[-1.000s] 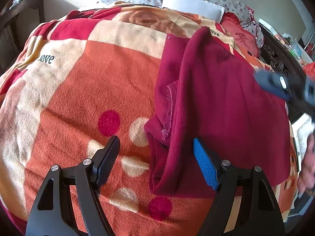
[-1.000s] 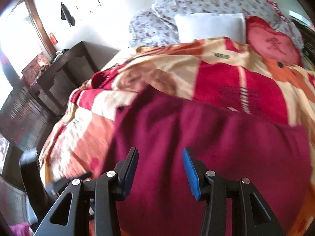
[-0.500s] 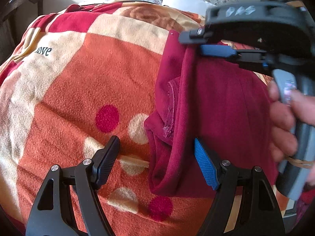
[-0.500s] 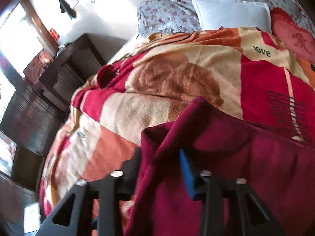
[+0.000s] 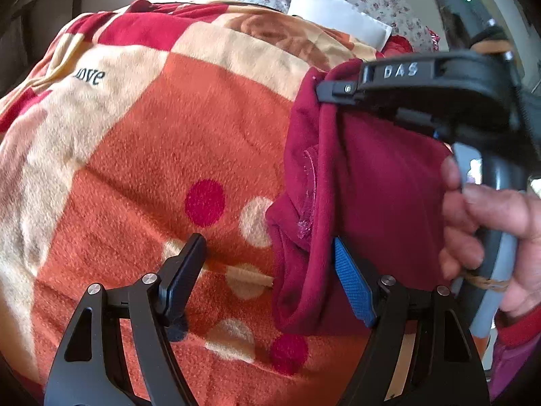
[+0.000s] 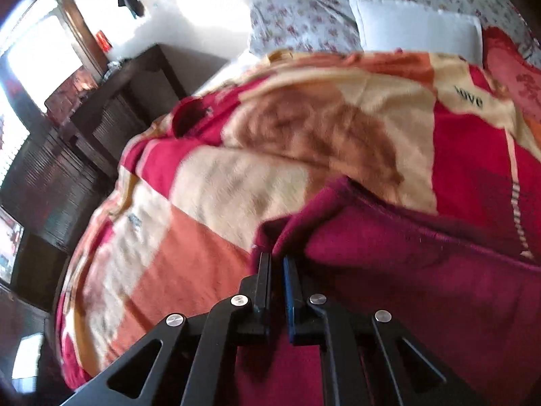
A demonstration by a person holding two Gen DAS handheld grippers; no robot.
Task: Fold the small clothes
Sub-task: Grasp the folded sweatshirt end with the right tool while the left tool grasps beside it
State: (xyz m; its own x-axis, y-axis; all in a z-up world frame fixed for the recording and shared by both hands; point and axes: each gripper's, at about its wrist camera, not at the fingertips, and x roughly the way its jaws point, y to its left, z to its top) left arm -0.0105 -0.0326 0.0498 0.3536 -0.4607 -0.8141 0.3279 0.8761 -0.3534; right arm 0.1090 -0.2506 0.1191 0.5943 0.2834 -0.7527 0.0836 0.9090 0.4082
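Observation:
A dark maroon garment [image 5: 382,196] lies partly folded on an orange, red and cream blanket [image 5: 175,142]. My left gripper [image 5: 270,270] is open, low over the blanket, with its blue-padded finger against the garment's near folded edge. My right gripper [image 6: 277,264] is shut on the garment's [image 6: 422,270] far corner. In the left wrist view the right gripper [image 5: 324,91] pinches that corner at the top of the fold, held by a hand [image 5: 487,223].
A white pillow [image 6: 416,30] and floral bedding [image 6: 294,23] lie at the head of the bed. Dark wooden furniture [image 6: 111,115] stands beside the bed on the left. The blanket's edge drops off at the left in the right wrist view.
My right gripper came in from the right, reached the garment's far corner and closed on it. My left gripper stayed open in nearly the same place.

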